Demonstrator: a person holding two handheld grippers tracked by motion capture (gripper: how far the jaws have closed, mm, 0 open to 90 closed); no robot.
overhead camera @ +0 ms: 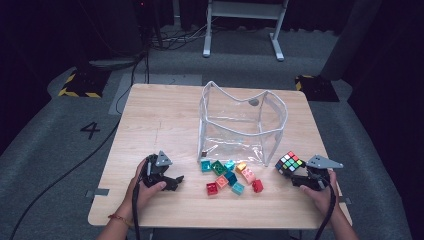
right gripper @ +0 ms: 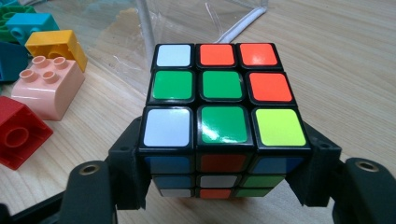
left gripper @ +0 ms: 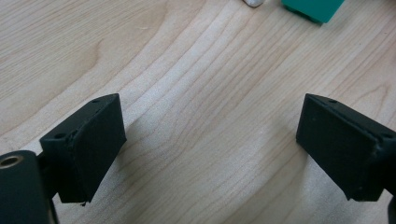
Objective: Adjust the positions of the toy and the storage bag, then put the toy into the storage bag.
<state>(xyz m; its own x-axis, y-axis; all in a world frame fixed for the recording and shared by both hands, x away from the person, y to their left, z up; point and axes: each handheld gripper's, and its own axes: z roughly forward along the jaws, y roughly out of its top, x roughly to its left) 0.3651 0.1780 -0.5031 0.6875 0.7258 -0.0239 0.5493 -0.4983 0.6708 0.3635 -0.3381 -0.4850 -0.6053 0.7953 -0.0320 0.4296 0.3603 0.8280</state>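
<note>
Right gripper view has the right tongs (right gripper: 219, 161) clamped on a scrambled puzzle cube (right gripper: 219, 100), lower centre, beside the clear bag (overhead camera: 242, 122). Left tongs (left gripper: 210, 144) spread apart over bare counter (overhead camera: 160, 120).

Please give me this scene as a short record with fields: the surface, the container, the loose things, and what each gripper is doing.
surface: wooden table
container: clear plastic bag, open at the top, standing upright mid-table
loose things: toy bricks in a cluster in front of the bag, in red, green, teal, yellow and pink
left gripper: open, fingers wide apart over bare wood
right gripper: shut on the puzzle cube, one finger on each side
cube position: right of the bricks, near the bag's corner
</note>
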